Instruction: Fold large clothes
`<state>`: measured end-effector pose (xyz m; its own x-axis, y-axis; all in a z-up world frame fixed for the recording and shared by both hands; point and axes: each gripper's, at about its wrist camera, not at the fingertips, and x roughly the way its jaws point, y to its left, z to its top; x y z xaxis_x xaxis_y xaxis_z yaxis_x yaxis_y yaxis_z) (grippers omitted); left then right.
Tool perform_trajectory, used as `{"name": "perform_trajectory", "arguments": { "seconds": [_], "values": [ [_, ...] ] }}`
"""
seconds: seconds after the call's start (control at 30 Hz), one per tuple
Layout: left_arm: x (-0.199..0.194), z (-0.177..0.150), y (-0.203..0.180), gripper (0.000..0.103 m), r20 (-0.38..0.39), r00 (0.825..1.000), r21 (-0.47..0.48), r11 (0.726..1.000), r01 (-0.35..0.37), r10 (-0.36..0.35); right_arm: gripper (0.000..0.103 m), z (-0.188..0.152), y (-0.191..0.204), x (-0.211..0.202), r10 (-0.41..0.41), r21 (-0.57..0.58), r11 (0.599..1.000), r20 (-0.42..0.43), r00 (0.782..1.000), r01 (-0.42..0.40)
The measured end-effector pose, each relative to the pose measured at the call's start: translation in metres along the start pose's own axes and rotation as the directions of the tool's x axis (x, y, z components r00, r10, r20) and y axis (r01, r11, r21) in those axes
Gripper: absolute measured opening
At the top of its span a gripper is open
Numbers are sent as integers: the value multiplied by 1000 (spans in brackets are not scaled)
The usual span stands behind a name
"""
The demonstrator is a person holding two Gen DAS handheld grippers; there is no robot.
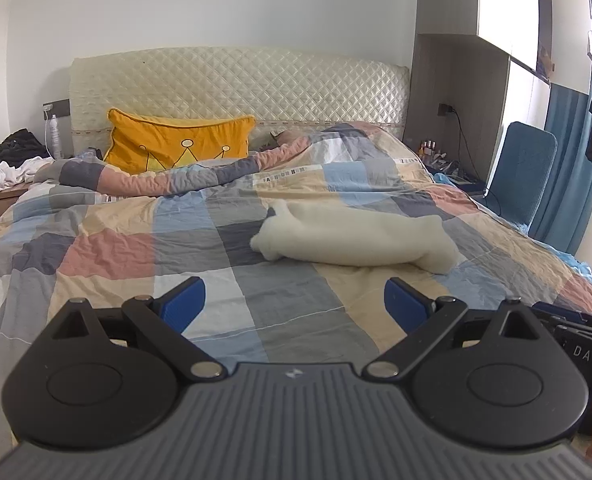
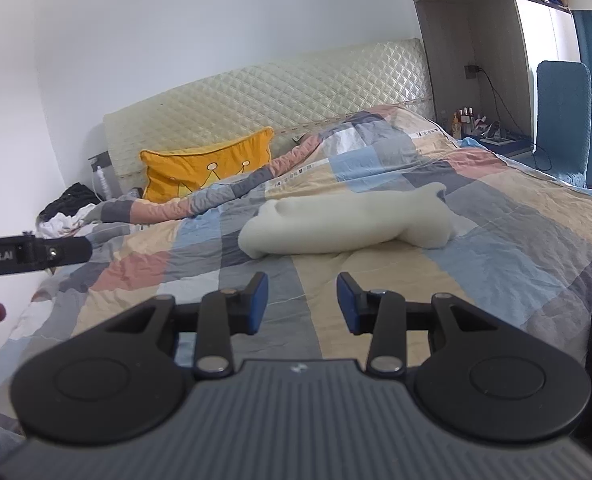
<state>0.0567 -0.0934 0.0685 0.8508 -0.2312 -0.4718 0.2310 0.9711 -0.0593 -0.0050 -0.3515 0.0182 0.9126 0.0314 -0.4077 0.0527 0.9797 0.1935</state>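
Observation:
A cream-white fleecy garment (image 1: 356, 238) lies bundled in a long roll on the checked quilt (image 1: 136, 240) of the bed, right of the middle. In the right wrist view the same garment (image 2: 348, 220) lies just beyond the fingers. My left gripper (image 1: 295, 300) hovers over the quilt short of the garment, jaws wide apart, nothing between its blue pads (image 1: 184, 302). My right gripper (image 2: 302, 302) also hangs short of the roll, jaws partly apart with only quilt (image 2: 496, 248) showing between them.
A yellow crown pillow (image 1: 180, 144) leans on the quilted headboard (image 1: 240, 88). Clothes are heaped on a nightstand (image 1: 4, 164) at the left. A blue chair (image 1: 522, 172) and a cluttered side table stand right of the bed. The other gripper's black body (image 2: 32, 256) shows at the left.

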Motion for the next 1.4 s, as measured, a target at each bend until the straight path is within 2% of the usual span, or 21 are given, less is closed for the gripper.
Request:
{"name": "perform_trajectory", "arguments": {
  "seconds": [0.37,0.57,0.6,0.63,0.67,0.7,0.8,1.0,1.4],
  "values": [
    [2,-6,-5,98,-9,1000,31,999,-11,12,42,6,-3,-2,-9,-8,1000,15,1000,9],
    [1,-7,3,98,-5,1000,6,1000,-10,10,42,10,2,-2,-28,-37,999,25,999,28],
    [1,-7,3,98,-2,1000,6,1000,-15,15,45,11,4,-2,-39,-51,998,31,999,40],
    [0,-7,4,98,-1,1000,4,1000,-19,19,63,12,4,-2,-48,-61,997,38,998,50],
    [1,-6,5,98,-1,1000,3,1000,-18,18,74,12,4,-2,-50,-61,997,47,998,53],
    [1,-6,6,98,-5,1000,3,1000,-14,14,90,12,4,-2,-49,-56,997,58,997,53],
    [4,-6,6,99,-13,1000,12,1000,-22,22,97,14,1,1,-45,-36,998,56,997,47],
    [4,-6,7,99,-11,1000,10,1000,-24,24,97,14,1,6,-69,-33,997,39,997,70],
    [2,-6,-1,99,-2,1000,7,1000,-23,23,97,13,3,3,-53,-41,998,44,998,54]
  ]
}}
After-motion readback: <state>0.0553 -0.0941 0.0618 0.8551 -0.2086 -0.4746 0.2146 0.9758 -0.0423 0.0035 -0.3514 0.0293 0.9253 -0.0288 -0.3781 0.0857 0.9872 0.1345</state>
